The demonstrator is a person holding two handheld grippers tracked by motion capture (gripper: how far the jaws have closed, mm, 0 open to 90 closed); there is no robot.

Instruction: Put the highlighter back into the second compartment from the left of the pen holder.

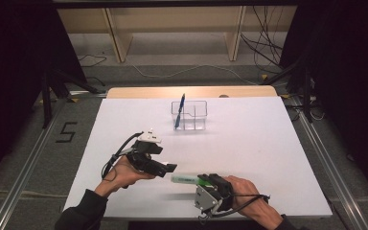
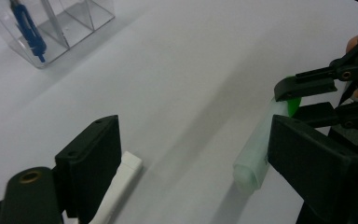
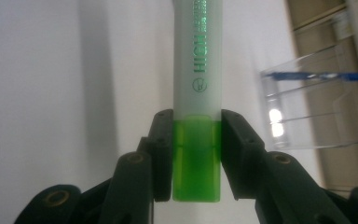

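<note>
The right gripper (image 1: 204,180) is clamped on the green cap end of a highlighter (image 3: 197,84); both pads press its sides. The pale barrel extends toward 9 o'clock, raised above the white table (image 1: 249,143). The left gripper (image 1: 171,168) stands with jaws apart, nothing between them, its tips just beside the barrel's free end. A clear organizer (image 1: 189,115) stands at 12 o'clock, well apart, with a blue pen (image 1: 180,110) upright in its left compartment.
</note>
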